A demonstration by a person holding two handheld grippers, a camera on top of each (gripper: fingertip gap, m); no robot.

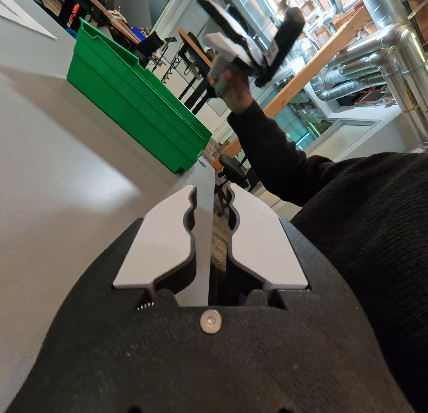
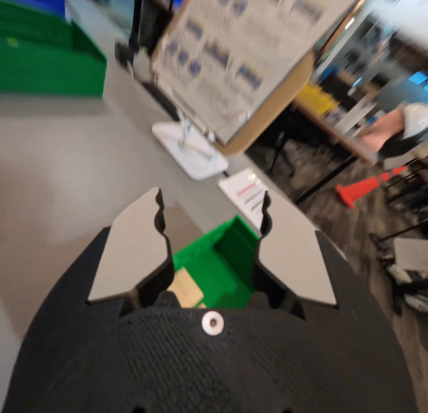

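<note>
Left gripper (image 1: 212,193): jaws narrowly apart, empty; straddles table (image 1: 58,170) edge, bin (image 1: 139,105) ahead of it.
Right gripper (image 2: 213,202): jaws wide apart, empty; above second bin (image 2: 222,265), wood block (image 2: 185,288) inside.
Handling, judged: view blurred; slow right gripper, centre jaws over block before closing.
Bin: green moulded plastic, stepped walls, hard rim.
Block: pale, flat-faced.
Fingers: grey plates, scalloped black edges.
Table: matte grey.

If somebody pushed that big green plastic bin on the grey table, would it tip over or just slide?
The big green plastic bin is wide and low with a flat base, so it would probably slide, not tip. The smooth grey table should let it glide easily. Its thin moulded walls suggest it is stiff and fairly light.
</note>
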